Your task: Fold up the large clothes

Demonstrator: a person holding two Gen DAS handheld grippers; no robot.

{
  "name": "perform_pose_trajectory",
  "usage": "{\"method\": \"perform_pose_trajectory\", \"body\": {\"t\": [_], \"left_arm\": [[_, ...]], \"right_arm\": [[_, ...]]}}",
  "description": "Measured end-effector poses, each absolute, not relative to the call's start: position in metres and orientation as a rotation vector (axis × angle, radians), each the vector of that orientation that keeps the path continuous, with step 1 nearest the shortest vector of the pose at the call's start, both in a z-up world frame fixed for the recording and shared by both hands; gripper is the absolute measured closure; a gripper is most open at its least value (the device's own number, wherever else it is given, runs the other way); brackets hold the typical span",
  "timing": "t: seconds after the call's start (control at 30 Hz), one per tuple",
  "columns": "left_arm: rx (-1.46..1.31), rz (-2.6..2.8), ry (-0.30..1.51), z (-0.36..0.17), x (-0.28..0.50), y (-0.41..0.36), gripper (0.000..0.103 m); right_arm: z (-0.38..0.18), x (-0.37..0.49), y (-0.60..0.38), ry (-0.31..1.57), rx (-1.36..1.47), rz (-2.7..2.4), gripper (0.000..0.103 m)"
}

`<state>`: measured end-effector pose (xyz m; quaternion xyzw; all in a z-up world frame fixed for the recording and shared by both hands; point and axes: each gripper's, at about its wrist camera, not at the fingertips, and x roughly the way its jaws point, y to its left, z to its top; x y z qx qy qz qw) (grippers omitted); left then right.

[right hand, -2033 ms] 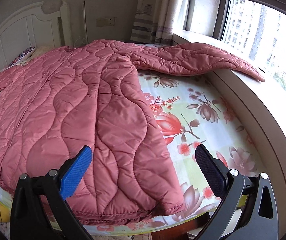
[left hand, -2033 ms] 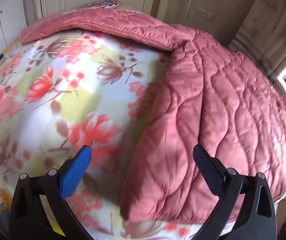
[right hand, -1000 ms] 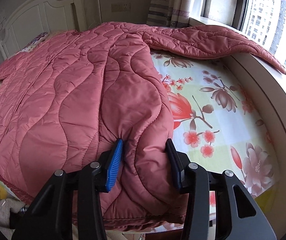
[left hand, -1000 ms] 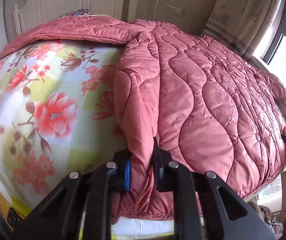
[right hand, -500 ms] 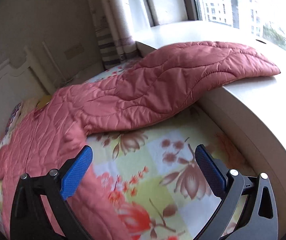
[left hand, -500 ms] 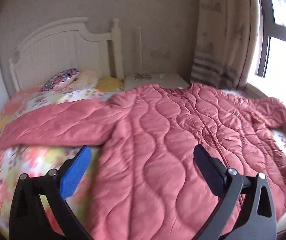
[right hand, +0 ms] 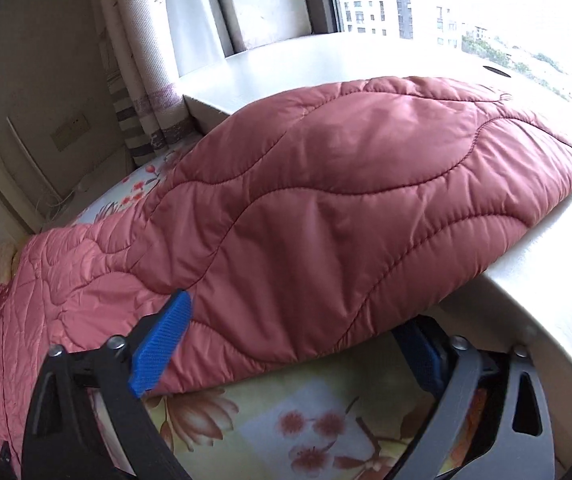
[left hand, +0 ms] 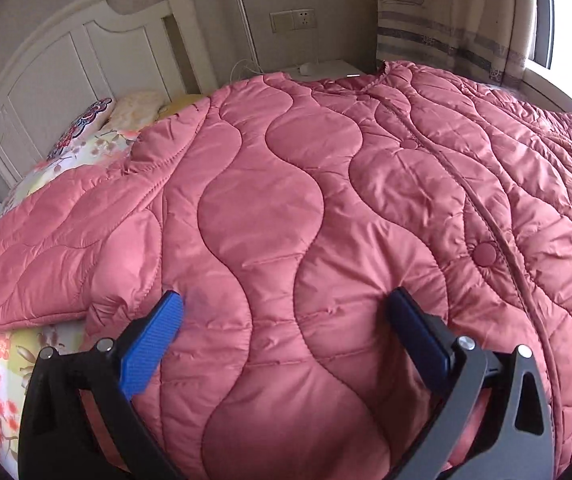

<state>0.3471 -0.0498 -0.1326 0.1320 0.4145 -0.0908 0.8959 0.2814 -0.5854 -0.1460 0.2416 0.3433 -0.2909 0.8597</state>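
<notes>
A large pink quilted coat (left hand: 286, 208) lies spread front up on the bed, its snap buttons showing. One sleeve (left hand: 58, 256) stretches to the left. My left gripper (left hand: 286, 312) is open, its fingertips resting on the coat's body near that sleeve's base. In the right wrist view the other sleeve (right hand: 346, 208) lies across the bed and onto the white window sill (right hand: 546, 300). My right gripper (right hand: 298, 320) is open, its jaws either side of this sleeve's lower edge, holding nothing.
A floral bedsheet (right hand: 286, 420) covers the bed. A white headboard (left hand: 86, 60) and pillows (left hand: 98, 116) stand at the far end. A curtain (right hand: 142, 80) hangs beside the window. A wall socket (left hand: 294, 20) is behind the bed.
Both grippers held the coat's hem a second ago, then let go and opened. The left has moved up onto the coat's body. The right has moved close to the sleeve on the sill.
</notes>
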Motion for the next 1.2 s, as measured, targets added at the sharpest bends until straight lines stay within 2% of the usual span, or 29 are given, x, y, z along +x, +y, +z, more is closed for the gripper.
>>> {"method": "perform_pose_trajectory", "body": {"t": [0.13, 0.2, 0.3, 0.4, 0.53, 0.67, 0.77, 0.83, 0.87, 0.97, 1.1, 1.13, 1.17, 1.2], "left_arm": [[0.197, -0.227, 0.896, -0.135, 0.351, -0.037, 0.002], [0.175, -0.237, 0.904, -0.135, 0.352, -0.035, 0.002], [0.185, -0.233, 0.902, -0.135, 0.350, -0.038, 0.002], [0.177, -0.236, 0.906, -0.135, 0.350, -0.038, 0.002], [0.175, -0.237, 0.907, -0.135, 0.350, -0.037, 0.002], [0.172, -0.237, 0.908, -0.135, 0.351, -0.037, 0.002], [0.169, -0.239, 0.909, -0.135, 0.351, -0.037, 0.002], [0.166, -0.240, 0.909, -0.135, 0.351, -0.036, 0.002], [0.165, -0.240, 0.909, -0.135, 0.351, -0.036, 0.002], [0.164, -0.241, 0.909, -0.135, 0.351, -0.036, 0.002], [0.164, -0.241, 0.909, -0.135, 0.351, -0.037, 0.002], [0.164, -0.241, 0.909, -0.136, 0.351, -0.036, 0.002], [0.164, -0.241, 0.909, -0.136, 0.351, -0.036, 0.002], [0.165, -0.241, 0.909, -0.136, 0.351, -0.036, 0.002]], "right_arm": [[-0.139, 0.284, -0.589, 0.654, 0.495, -0.643, 0.033], [-0.133, 0.285, -0.589, 0.624, 0.477, -0.662, 0.050], [-0.117, 0.285, -0.590, 0.569, 0.436, -0.695, 0.068], [-0.087, 0.290, -0.577, 0.502, 0.327, -0.726, 0.076], [-0.041, 0.323, -0.512, 0.395, 0.091, -0.647, 0.081], [-0.030, 0.362, -0.389, 0.349, -0.258, -0.393, 0.081], [-0.069, 0.386, -0.290, 0.472, -0.576, -0.175, 0.080], [-0.107, 0.387, -0.246, 0.564, -0.704, -0.054, 0.076], [-0.123, 0.386, -0.235, 0.610, -0.726, 0.002, 0.072], [-0.155, 0.380, -0.228, 0.704, -0.719, 0.067, 0.071], [-0.143, 0.374, -0.264, 0.768, -0.508, 0.119, 0.067], [-0.135, 0.375, -0.274, 0.772, -0.443, 0.143, 0.065], [-0.128, 0.372, -0.285, 0.768, -0.384, 0.167, 0.052], [-0.121, 0.367, -0.296, 0.759, -0.333, 0.186, 0.032]]}}
